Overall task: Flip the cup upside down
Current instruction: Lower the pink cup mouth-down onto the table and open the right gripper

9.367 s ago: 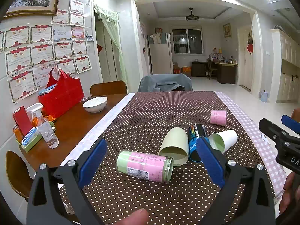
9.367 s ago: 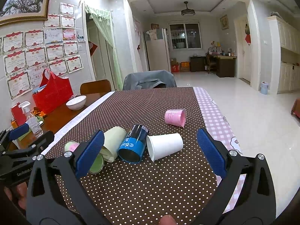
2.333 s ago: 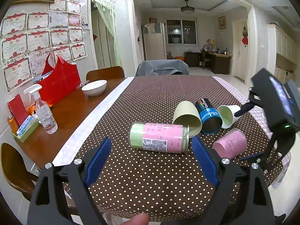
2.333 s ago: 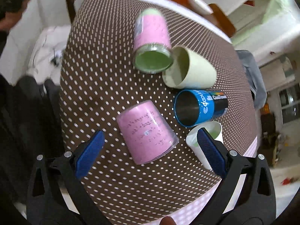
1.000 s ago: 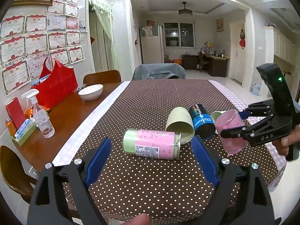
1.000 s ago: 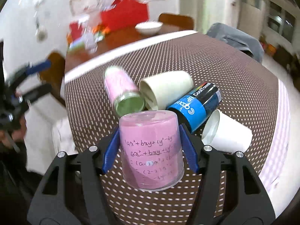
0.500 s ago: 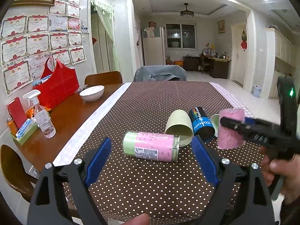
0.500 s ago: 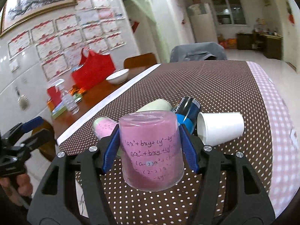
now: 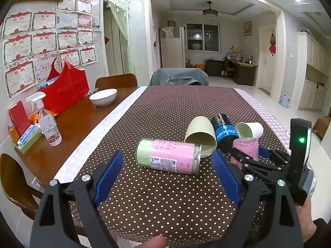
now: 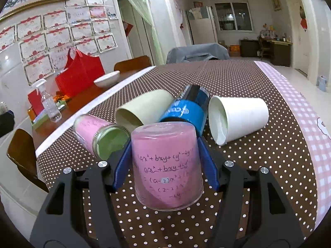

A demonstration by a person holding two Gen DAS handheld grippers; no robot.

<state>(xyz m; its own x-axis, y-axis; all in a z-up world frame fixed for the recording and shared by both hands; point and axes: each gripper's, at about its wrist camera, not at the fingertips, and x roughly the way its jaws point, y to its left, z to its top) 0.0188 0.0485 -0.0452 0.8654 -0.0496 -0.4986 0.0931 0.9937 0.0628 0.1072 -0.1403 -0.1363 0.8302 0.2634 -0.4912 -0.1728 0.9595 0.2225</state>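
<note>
Altogether five cups: one pink cup (image 10: 166,165) inverted

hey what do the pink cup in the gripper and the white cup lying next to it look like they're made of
The pink cup, clamped in the right gripper, looks like clear glossy plastic or glass over a pink printed liner: its rim and base are see-through and shiny. The white cup looks like matte paper, with a thin rolled rim and no shine.

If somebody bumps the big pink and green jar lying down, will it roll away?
Probably. The jar lies on its round side on the tablecloth, so a sideways nudge would likely roll it. The cream cup looks close at its mouth end and might stop it. It looks like glass, so likely breakable.
</note>
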